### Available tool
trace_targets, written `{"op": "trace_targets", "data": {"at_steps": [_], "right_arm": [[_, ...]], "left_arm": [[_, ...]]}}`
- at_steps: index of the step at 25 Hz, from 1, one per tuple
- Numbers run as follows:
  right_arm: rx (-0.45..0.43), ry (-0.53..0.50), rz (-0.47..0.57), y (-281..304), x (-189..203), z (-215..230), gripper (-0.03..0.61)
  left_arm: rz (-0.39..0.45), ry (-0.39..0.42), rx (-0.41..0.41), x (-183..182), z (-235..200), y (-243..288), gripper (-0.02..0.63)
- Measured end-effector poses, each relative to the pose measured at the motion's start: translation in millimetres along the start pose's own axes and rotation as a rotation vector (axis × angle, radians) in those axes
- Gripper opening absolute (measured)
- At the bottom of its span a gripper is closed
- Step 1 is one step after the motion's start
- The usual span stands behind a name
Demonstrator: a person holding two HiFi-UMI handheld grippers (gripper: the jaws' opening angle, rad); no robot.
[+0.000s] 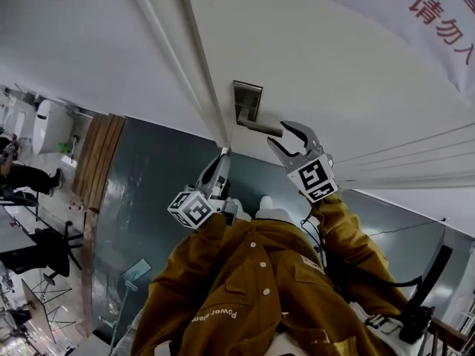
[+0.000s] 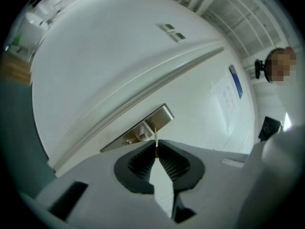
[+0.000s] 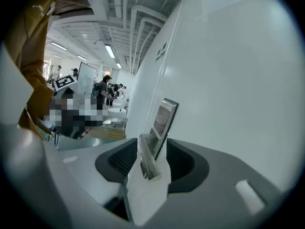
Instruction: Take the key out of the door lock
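A steel lock plate [image 1: 247, 100] with a lever handle [image 1: 264, 128] sits on the white door [image 1: 334, 73]. My left gripper [image 1: 223, 155] is by the door's edge, below the plate. In the left gripper view it [image 2: 156, 150] is shut on a thin key [image 2: 156, 137] seen edge-on, with the key's tip in front of the lock plate [image 2: 143, 128]; I cannot tell whether they touch. My right gripper [image 1: 281, 134] stands open at the handle's free end. In the right gripper view the handle [image 3: 148, 163] lies between the open jaws [image 3: 151, 151], with a gap to each pad.
The door frame's edge [image 1: 199, 73] runs down to the left gripper. A banner with red characters [image 1: 434, 17] hangs on the door at upper right. Grey floor [image 1: 141, 199] and a wooden strip [image 1: 96, 162] lie below, with desks and people [image 3: 102, 92] further off.
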State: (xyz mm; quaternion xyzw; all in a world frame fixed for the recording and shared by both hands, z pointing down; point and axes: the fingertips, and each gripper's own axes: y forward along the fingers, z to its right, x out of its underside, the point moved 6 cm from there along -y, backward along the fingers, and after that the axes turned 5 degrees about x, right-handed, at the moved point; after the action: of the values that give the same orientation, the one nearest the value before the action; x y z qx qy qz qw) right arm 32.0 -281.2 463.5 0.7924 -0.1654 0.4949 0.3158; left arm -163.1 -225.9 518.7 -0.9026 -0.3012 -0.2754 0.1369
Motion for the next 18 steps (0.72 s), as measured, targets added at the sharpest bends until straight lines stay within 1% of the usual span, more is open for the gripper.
{"op": "trace_targets", "data": {"at_steps": [1, 3, 4, 5, 6, 8, 10, 13, 15, 18], "right_arm": [[0.024, 0.024, 0.042, -7.5, -9.0, 1.1, 0.191], [0.062, 0.080, 0.143, -23.3, -25.9, 3.6, 0.134], [0.077, 0.127, 0.179, -31.3, -31.3, 4.2, 0.092], [0.088, 0.181, 0.195, -38.9, -34.4, 4.2, 0.031], [0.095, 0.228, 0.202, -45.3, -36.2, 3.8, 0.006], [0.101, 0.280, 0.212, -54.4, -38.4, 0.6, 0.006], [0.109, 0.300, 0.214, -60.6, -37.4, -6.5, 0.005], [0.120, 0.331, 0.198, -65.1, -28.4, -16.4, 0.005], [0.133, 0.361, 0.190, -67.1, -23.0, -17.6, 0.005], [0.138, 0.379, 0.198, -69.1, -20.3, -18.0, 0.005]], "left_arm": [[-0.007, 0.074, -0.002, -6.4, 12.5, -1.2, 0.025], [-0.019, 0.230, -0.016, -17.4, 36.4, -3.4, 0.025], [-0.025, 0.309, -0.025, -21.7, 47.6, -3.7, 0.025], [-0.031, 0.384, -0.033, -25.1, 58.1, -3.2, 0.025], [-0.035, 0.448, -0.037, -27.5, 67.4, -2.3, 0.025], [-0.047, 0.548, -0.038, -29.7, 83.1, -1.0, 0.025], [-0.067, 0.626, -0.039, -28.6, 94.9, -2.4, 0.025], [-0.098, 0.707, -0.045, -23.7, 106.4, -3.0, 0.025], [-0.122, 0.739, -0.052, -19.3, 110.0, 0.8, 0.025], [-0.144, 0.756, -0.057, -14.5, 112.6, 5.6, 0.025]]}}
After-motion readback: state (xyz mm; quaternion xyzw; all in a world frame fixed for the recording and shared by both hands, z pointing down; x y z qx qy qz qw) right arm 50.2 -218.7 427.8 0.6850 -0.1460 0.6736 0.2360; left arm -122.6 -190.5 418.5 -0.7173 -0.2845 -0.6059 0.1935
